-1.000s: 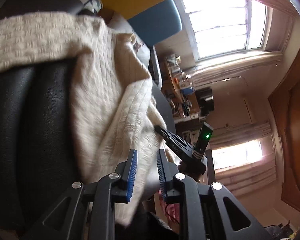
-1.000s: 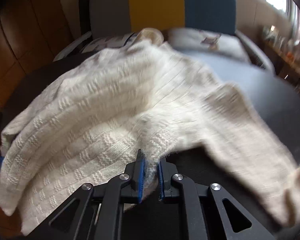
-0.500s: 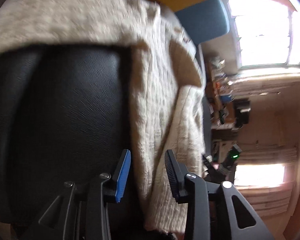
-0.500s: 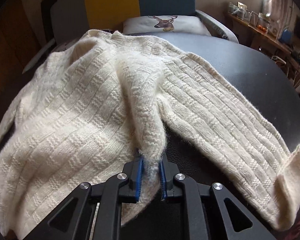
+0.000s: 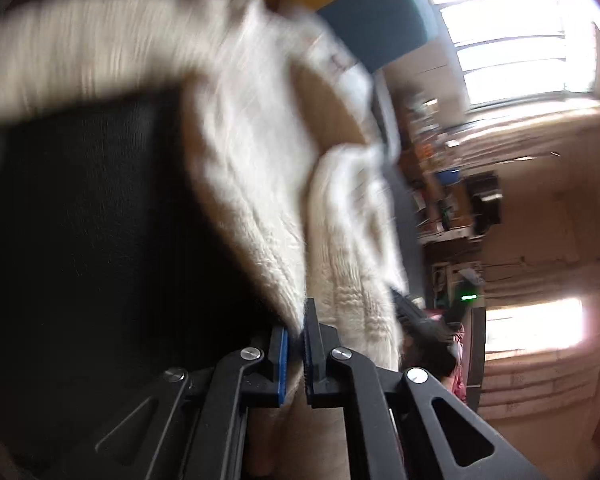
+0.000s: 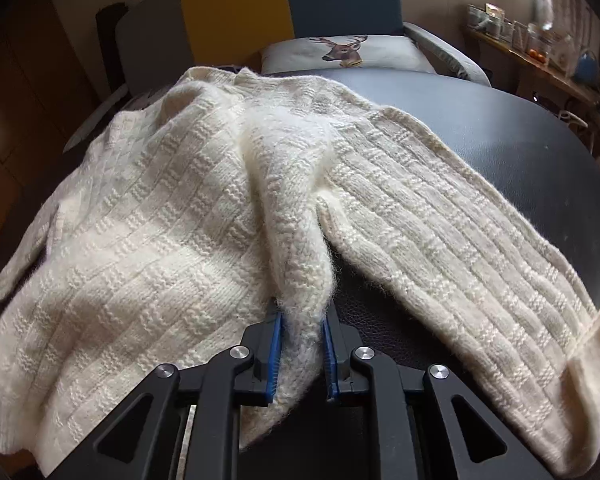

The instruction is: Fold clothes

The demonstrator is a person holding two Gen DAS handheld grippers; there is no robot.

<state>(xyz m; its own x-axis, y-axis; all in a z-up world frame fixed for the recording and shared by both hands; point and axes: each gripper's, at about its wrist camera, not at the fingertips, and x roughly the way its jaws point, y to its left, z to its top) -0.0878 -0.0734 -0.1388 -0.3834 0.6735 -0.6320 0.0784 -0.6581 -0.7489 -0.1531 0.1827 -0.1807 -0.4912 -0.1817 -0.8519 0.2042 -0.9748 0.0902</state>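
**A:** How far along is the folding?

**B:** Barely begun, I'd say. The cream knitted sweater lies spread over the dark padded table, mostly flat, with one sleeve stretched out to the right and its cuff turned back at the near right edge. No neat fold is visible yet.

**A:** What are the grippers doing?

**B:** The right gripper pinches a raised ridge of knit at the near edge, about where the sleeve meets the body; the cloth bunches up between its blue pads. The left gripper has its fingers nearly pressed together on the sweater's near edge, with cloth running down between them. That view is badly blurred, so I judge it a grip rather than see it plainly.

**A:** So both ends are held?

**B:** It seems so. From the left wrist view the right gripper shows low on the right, just beside the sweater.

**A:** What's left?

**B:** Nearly everything: sleeves brought in, body doubled over, then squared up. The deer cushion and the yellow and blue chair sit beyond the far edge, out of the way.
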